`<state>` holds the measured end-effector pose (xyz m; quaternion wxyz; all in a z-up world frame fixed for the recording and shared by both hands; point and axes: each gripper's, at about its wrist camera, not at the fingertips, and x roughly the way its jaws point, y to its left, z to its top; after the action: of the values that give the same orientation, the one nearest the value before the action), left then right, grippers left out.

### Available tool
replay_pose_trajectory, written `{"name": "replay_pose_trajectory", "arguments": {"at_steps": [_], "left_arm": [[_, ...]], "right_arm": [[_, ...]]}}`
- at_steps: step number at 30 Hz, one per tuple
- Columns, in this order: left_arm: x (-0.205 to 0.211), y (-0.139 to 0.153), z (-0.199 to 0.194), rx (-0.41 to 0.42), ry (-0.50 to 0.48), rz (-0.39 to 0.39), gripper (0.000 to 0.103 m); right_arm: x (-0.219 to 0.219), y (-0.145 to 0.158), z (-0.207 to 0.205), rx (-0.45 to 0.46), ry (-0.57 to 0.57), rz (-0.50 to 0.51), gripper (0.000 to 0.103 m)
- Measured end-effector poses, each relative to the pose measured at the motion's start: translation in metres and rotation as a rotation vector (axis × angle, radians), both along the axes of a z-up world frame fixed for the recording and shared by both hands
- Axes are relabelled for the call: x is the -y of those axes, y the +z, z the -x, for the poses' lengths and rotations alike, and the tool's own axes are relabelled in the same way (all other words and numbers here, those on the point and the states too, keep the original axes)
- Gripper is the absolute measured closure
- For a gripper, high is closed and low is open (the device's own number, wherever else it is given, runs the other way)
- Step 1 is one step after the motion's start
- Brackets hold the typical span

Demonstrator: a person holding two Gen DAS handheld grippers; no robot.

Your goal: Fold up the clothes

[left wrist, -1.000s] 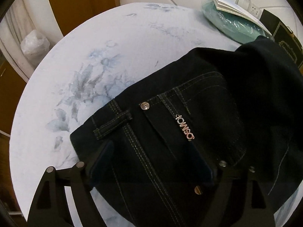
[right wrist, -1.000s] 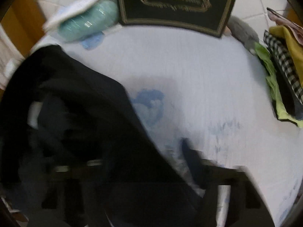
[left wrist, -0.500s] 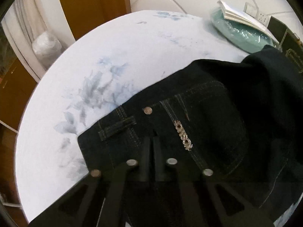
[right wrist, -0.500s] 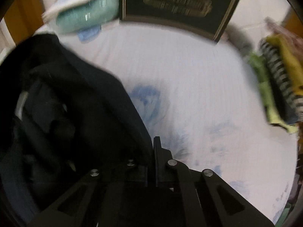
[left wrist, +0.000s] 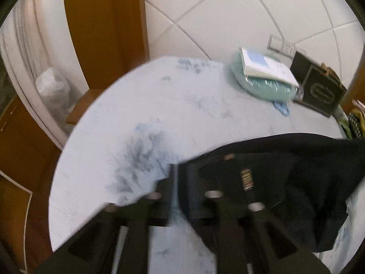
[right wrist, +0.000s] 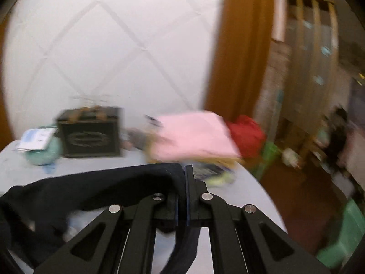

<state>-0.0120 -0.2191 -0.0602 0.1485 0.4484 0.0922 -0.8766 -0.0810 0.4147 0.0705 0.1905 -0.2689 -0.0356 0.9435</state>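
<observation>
Containers: one black rectangular box with gold oval emblem (right wrist: 90, 134) at the table's far edge against the wall, contents not visible, beside a mint-green plastic-wrapped bundle (left wrist: 264, 84) topped by a white booklet (left wrist: 267, 67). Dark navy denim jeans with pale stitching and metal rivets (left wrist: 285, 180), blurred, raised off the table and stretched between both tools; left gripper (left wrist: 175, 182) clenched on one edge, right gripper (right wrist: 185, 182) clenched on another fold. Surface: round table under white cloth with blue floral print (left wrist: 141, 132); stacked clothes topped by a pink folded garment (right wrist: 194, 134), white tiled wall, brown wooden frame.
</observation>
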Motion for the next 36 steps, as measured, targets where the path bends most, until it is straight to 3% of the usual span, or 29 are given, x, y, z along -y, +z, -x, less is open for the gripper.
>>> {"name": "replay_pose_trajectory", "arguments": {"at_steps": [2,5,7,8,9,14,20,21,31,32,33,34,35,36], "left_arm": [[-0.008,-0.016,0.004,0.022,-0.026,-0.028,0.043],[-0.022,-0.04,0.011,0.07,-0.074,-0.051,0.037],[-0.031,-0.053,0.019,0.107,-0.103,-0.049,0.036],[-0.034,-0.059,0.023,0.124,-0.111,-0.056,0.034],[-0.034,-0.066,0.027,0.14,-0.109,-0.058,0.032],[-0.031,-0.087,0.041,0.192,-0.108,-0.05,0.027],[-0.032,-0.112,0.057,0.257,-0.142,-0.058,0.024],[-0.033,-0.114,0.058,0.256,-0.143,-0.056,0.02],[-0.033,-0.118,0.06,0.217,-0.14,-0.077,0.016],[-0.033,-0.116,0.061,0.21,-0.137,-0.077,0.025],[-0.038,-0.113,0.061,0.196,-0.147,-0.079,0.046],[-0.044,-0.11,0.06,0.187,-0.161,-0.084,0.056],[-0.051,-0.107,0.06,0.179,-0.172,-0.086,0.079],[-0.061,-0.106,0.059,0.178,-0.168,-0.067,0.083]], "right_arm": [[-0.026,-0.028,-0.014,0.09,-0.046,0.032,0.1],[-0.065,-0.071,-0.035,0.23,-0.111,0.082,0.092],[-0.074,-0.101,-0.037,0.314,-0.126,0.109,0.069],[-0.075,-0.112,-0.038,0.341,-0.129,0.121,0.046],[-0.075,-0.123,-0.041,0.365,-0.111,0.137,0.031],[-0.051,-0.151,-0.049,0.451,0.023,0.161,0.007],[-0.014,-0.182,-0.044,0.51,0.128,0.155,0.005],[-0.009,-0.186,-0.043,0.514,0.135,0.155,0.005],[-0.038,-0.21,-0.012,0.565,0.046,0.068,0.0],[-0.041,-0.212,-0.009,0.57,0.037,0.059,0.0],[-0.042,-0.211,-0.008,0.565,0.034,0.066,0.0],[-0.042,-0.21,-0.007,0.559,0.032,0.073,0.001],[-0.042,-0.209,-0.006,0.553,0.03,0.081,0.004],[-0.043,-0.208,-0.005,0.547,0.027,0.089,0.031]]}}
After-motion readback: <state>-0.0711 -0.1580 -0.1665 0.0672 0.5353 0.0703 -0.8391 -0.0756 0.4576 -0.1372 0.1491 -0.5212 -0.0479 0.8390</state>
